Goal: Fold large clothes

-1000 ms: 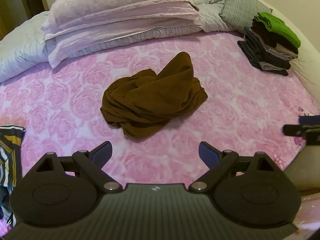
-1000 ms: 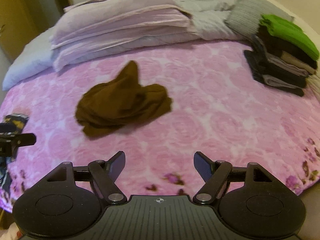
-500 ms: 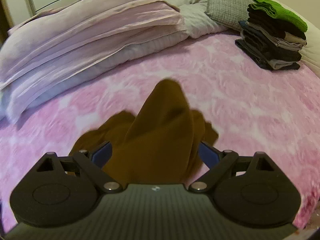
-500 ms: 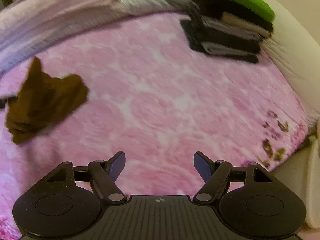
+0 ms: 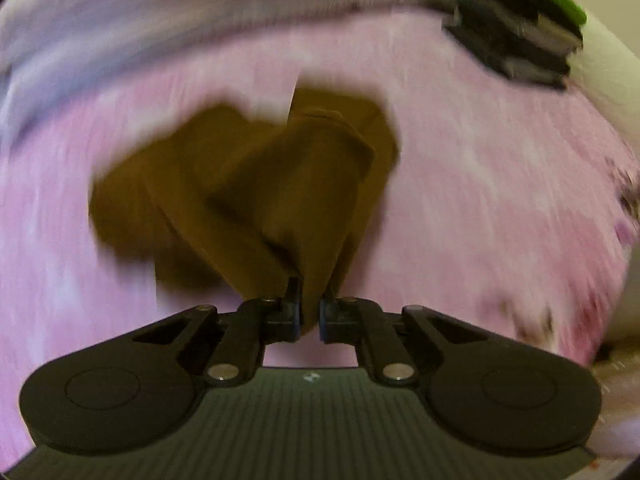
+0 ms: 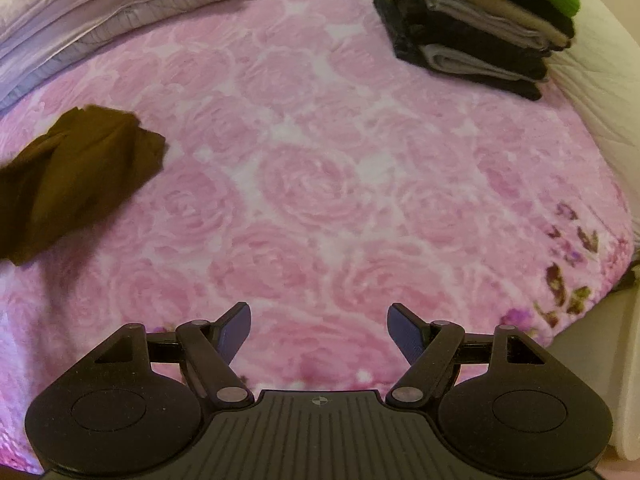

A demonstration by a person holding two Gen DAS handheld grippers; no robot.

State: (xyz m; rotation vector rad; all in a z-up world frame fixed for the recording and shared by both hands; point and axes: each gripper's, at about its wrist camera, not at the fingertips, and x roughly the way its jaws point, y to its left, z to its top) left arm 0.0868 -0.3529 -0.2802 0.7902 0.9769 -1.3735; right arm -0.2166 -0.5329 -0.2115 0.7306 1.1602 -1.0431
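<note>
Left gripper (image 5: 310, 312) clamped on a fold of brown garment (image 5: 248, 192) over pink rose bedspread (image 5: 480, 184); right gripper (image 6: 319, 330) spread wide, holding nothing.

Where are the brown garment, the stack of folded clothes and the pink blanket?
brown garment (image 5: 248, 184), left wrist view, its bunched middle.
stack of folded clothes (image 6: 480, 36), right wrist view, its side.
pink blanket (image 6: 320, 184), right wrist view, a bare rose patch.
</note>
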